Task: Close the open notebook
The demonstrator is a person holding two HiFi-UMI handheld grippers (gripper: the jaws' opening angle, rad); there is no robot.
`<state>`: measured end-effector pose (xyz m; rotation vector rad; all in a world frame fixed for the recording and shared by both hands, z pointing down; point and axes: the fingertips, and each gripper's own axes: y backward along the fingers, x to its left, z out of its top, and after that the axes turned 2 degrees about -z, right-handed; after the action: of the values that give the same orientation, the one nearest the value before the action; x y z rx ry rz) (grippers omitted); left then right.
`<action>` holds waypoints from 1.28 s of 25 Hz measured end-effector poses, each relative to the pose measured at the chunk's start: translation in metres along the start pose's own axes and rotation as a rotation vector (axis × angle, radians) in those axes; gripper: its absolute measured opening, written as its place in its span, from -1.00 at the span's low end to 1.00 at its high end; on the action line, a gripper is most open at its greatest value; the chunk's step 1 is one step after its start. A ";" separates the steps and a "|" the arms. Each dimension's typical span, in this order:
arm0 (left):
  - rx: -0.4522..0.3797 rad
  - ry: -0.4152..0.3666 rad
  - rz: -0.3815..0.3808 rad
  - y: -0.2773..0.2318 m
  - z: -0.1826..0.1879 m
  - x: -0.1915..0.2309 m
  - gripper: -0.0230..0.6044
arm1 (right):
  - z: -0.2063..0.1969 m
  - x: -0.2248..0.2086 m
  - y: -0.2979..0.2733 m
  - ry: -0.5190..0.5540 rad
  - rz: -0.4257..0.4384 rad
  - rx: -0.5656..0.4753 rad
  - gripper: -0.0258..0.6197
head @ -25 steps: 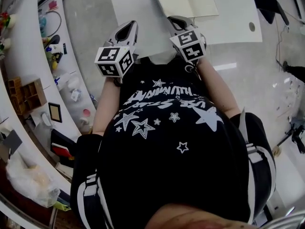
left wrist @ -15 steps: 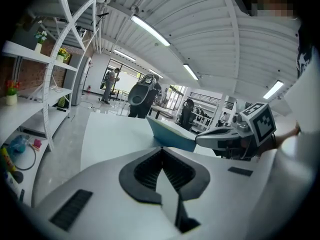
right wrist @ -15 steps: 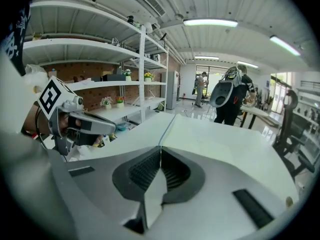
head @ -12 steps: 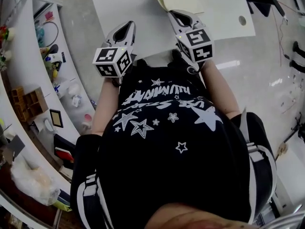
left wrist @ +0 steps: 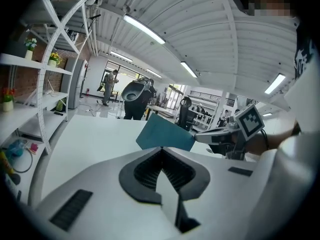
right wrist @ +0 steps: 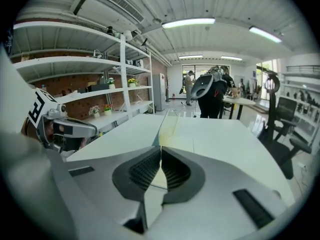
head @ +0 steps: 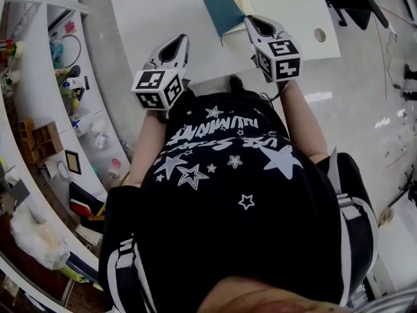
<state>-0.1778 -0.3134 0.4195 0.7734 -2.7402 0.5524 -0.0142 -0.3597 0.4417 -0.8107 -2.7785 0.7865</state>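
Notebook point(head: 220, 0) at the near edge of a white table point(head: 156, 12), top centre of the head view. Its teal cover stands tilted up off the pages, and a cream page shows to the right of it.

Right gripper point(head: 251, 22): jaws together on the near edge of the cover. In its own view the pads meet at the tips. The thin cover, seen edge-on, runs away from them, and a yellowish page lies just to its right. The left gripper view shows the same grip from the side: the right gripper's tip meets the lower right corner of the cover, which leans up and to the left.

Left gripper point(head: 176, 41): jaws together with nothing between them. It is held over the table to the left of the notebook and apart from it.

Each gripper bears a cube point(head: 156, 87) with square markers at its rear, close to the person's black shirt point(head: 228, 175), which is printed with stars.

Shelves point(head: 39, 116) carrying small items run along the left of the head view.

Background of the gripper views: a large hall with ceiling lights point(right wrist: 187, 22), a chair point(right wrist: 277, 124) to the right of the table, and people point(right wrist: 189, 88) standing far off.
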 end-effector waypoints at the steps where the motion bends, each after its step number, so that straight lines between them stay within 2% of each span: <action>1: 0.000 -0.001 0.008 -0.003 0.000 -0.003 -0.89 | -0.007 -0.010 -0.002 -0.022 -0.001 0.009 -0.88; 6: 0.002 -0.004 0.056 -0.021 -0.001 -0.018 -0.89 | -0.041 -0.049 -0.013 -0.066 0.031 0.054 -0.88; 10: -0.005 0.003 0.085 -0.032 -0.005 -0.032 -0.89 | -0.070 -0.069 -0.020 -0.034 0.045 0.109 -0.89; 17: -0.014 0.039 0.183 -0.043 -0.019 -0.050 -0.89 | -0.100 -0.084 -0.032 0.028 0.137 0.192 -0.89; 25: -0.017 0.103 0.335 -0.026 -0.038 -0.053 -0.89 | -0.090 -0.099 -0.029 -0.054 0.217 0.135 -0.89; 28: -0.018 0.109 0.347 -0.020 -0.041 -0.057 -0.89 | -0.083 -0.105 -0.031 -0.088 0.228 0.109 -0.89; 32: -0.028 0.120 0.323 -0.012 -0.045 -0.066 -0.89 | -0.079 -0.106 -0.028 -0.132 0.209 0.070 -0.89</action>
<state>-0.1107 -0.2745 0.4421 0.2795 -2.7671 0.5998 0.0839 -0.4013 0.5243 -1.0858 -2.7919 0.9999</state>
